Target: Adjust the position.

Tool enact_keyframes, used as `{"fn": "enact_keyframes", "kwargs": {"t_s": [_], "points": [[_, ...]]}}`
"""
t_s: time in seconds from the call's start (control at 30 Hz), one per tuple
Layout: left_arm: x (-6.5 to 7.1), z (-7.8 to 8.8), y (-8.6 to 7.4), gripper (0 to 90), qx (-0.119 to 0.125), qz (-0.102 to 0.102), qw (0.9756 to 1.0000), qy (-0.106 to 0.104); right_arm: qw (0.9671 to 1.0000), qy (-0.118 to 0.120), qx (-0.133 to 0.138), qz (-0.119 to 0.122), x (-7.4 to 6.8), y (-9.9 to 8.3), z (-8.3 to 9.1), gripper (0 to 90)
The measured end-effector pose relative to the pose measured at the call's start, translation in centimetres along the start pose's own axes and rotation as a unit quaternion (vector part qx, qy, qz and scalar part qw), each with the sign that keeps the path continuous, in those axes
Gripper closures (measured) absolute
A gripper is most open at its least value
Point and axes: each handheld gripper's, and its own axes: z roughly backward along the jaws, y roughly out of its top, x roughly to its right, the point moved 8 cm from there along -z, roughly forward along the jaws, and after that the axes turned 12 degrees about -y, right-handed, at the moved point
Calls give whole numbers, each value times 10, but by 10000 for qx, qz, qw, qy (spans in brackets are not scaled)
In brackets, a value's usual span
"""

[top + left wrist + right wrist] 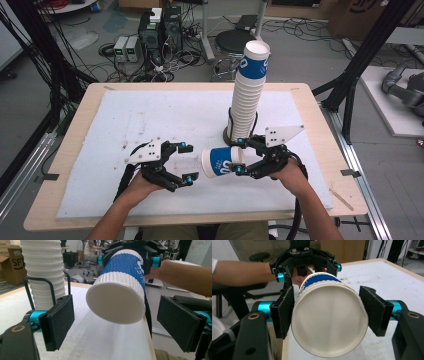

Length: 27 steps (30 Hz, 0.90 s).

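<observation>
White foam sheeting covers the table [125,120], which sits in a workshop with cables and computer boxes on the floor behind. Nearest, at lower centre of the high view, the left tongs [186,161] stand wide with nothing between them, pointing at the cup's wide white end. Just right of them, the right tongs [239,155] clamp a blue-and-white paper cup [221,161] lying sideways above the foam; in the right gripper view its pads press both sides of the cup [329,320]. Farther back, above the right tongs, a tall stack of cups [248,92] rises from a black wire holder. The step looks like a hand-over or a carry of one cup near the stack. Next, I judge, the left tongs would need to close around the cup's free end before the right lets go.
</observation>
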Motion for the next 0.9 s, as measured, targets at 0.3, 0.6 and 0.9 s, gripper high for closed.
{"fn": "enact_keyframes", "kwargs": {"t_s": [0.3,0.6,0.9], "points": [[0,-8,4,141,181,-41,9998,-33,9989,126,366,-251,-1,1,-1,318],[1,-14,5,141,161,-71,9998,-97,9979,246,483,-350,-3,0,-6,319],[2,-24,3,141,116,-56,9997,-226,9952,476,692,-496,-7,6,-11,319]]}}
